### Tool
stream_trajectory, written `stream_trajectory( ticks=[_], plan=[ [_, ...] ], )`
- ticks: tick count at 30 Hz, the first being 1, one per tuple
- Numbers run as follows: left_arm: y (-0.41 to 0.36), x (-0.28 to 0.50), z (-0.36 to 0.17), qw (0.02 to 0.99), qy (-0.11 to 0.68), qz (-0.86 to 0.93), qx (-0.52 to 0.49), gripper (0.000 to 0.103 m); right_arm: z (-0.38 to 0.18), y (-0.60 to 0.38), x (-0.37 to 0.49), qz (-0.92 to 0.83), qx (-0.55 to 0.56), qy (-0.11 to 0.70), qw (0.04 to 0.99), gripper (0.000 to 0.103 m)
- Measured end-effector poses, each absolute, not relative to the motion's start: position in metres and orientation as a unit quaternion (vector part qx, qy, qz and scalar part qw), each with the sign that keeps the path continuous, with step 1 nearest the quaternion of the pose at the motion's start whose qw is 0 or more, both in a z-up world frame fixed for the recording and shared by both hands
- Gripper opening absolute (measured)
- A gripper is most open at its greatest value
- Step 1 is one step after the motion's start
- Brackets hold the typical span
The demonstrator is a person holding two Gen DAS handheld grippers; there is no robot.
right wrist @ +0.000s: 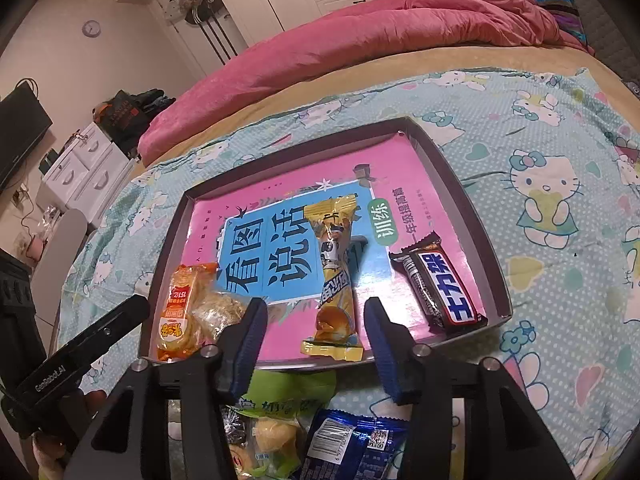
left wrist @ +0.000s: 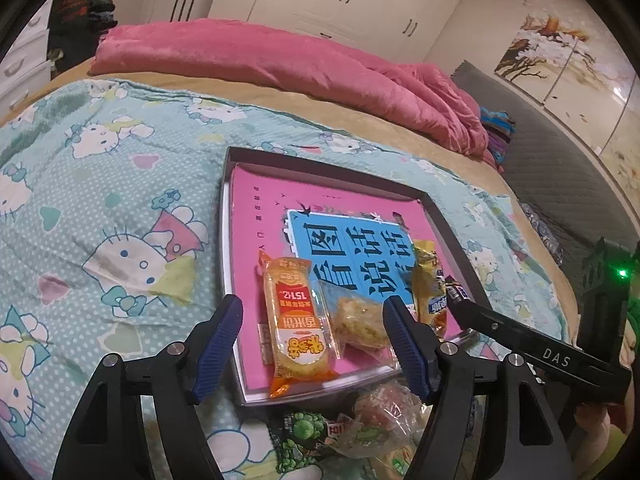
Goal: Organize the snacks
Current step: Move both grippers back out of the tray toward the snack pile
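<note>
A shallow grey box lid (left wrist: 230,216) (right wrist: 452,168) with a pink book inside lies on the bed. In it lie an orange rice-cracker pack (left wrist: 294,320) (right wrist: 180,312), a clear-wrapped cake (left wrist: 356,320) (right wrist: 222,308), a yellow snack pack (left wrist: 430,280) (right wrist: 334,272) and a dark chocolate bar (right wrist: 440,280). My left gripper (left wrist: 316,344) is open and empty above the lid's near edge, around the cracker and cake. My right gripper (right wrist: 316,348) is open and empty at the near end of the yellow pack.
Loose snacks lie on the bed in front of the lid: a green pack (left wrist: 304,436) (right wrist: 288,396), a blue pack (right wrist: 352,444) and clear-wrapped ones (left wrist: 384,412). A pink quilt (left wrist: 280,64) lies at the back. The Hello Kitty sheet (left wrist: 100,200) covers the bed.
</note>
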State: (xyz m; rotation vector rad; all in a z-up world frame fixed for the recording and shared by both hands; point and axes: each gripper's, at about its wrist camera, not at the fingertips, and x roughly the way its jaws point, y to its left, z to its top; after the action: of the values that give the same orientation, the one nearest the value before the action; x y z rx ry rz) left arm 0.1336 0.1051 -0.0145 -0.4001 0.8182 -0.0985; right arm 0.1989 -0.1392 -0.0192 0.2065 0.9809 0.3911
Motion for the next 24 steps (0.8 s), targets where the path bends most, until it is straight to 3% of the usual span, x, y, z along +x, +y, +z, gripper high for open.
stream_trajectory(
  ticks=[24],
  plan=[
    [0.103,0.114,-0.005,0.902,0.382,-0.062,-0.193,0.075,-0.013,-0.142,0.180,0.208,0.081,0.460,0.859,0.053]
  ],
)
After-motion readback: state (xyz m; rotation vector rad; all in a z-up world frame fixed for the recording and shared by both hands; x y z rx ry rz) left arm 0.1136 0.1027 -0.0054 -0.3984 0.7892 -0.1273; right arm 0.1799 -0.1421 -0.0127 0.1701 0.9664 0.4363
